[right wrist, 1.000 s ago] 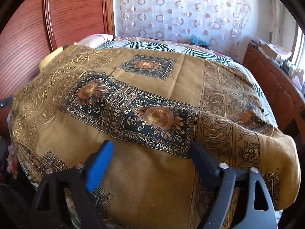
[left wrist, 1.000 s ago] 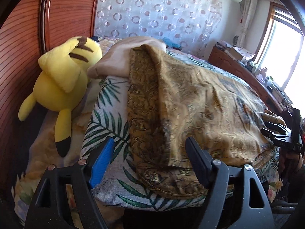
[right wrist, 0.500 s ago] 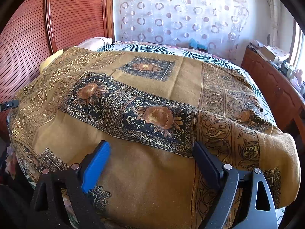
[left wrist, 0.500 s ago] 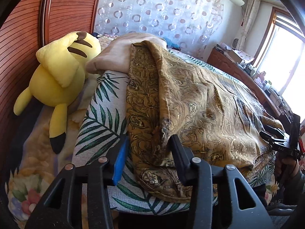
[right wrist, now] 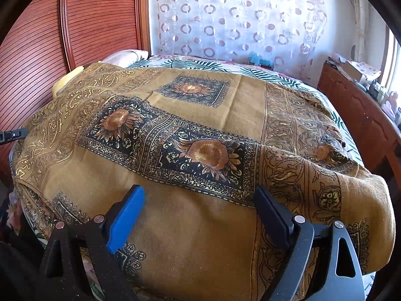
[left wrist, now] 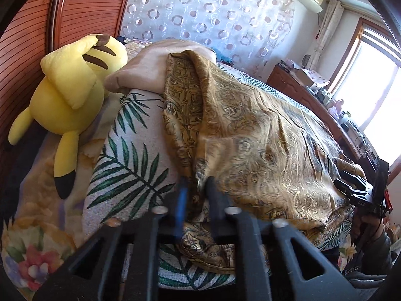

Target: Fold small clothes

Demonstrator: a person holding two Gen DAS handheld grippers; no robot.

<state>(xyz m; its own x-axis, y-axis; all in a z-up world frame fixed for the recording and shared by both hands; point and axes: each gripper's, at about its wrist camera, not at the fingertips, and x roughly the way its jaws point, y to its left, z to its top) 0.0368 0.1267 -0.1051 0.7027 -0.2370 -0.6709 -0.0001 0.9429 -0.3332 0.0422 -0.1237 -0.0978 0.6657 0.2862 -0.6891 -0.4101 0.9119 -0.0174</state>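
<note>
Starting at the left side, a yellow plush [left wrist: 67, 95] lies against the headboard [left wrist: 30, 37], well apart from your work. Next to it, the leaf-print cover [left wrist: 130, 155] is bare, and the cloth [left wrist: 250, 145] begins just beside that bare part and spreads across the bed to the right.

Your left gripper [left wrist: 195, 183] is pinched tight on the left edge of the cloth; a small bunch of fabric stands between the blue pad and the black one. Please check that both layers of the edge are inside the pinch before you lift, because a thin fold can slip out.

Your right gripper [right wrist: 198, 195] is wide apart and holds nothing. It hangs over the plain brown part of the cloth [right wrist: 200, 135], near the front hem. I judge that it must go down to the hem and close there, at the same depth as the left one.

When both hold, lift together and evenly, so the edge stays straight and the fold comes square. Keep the cloth away from the plush.
</note>
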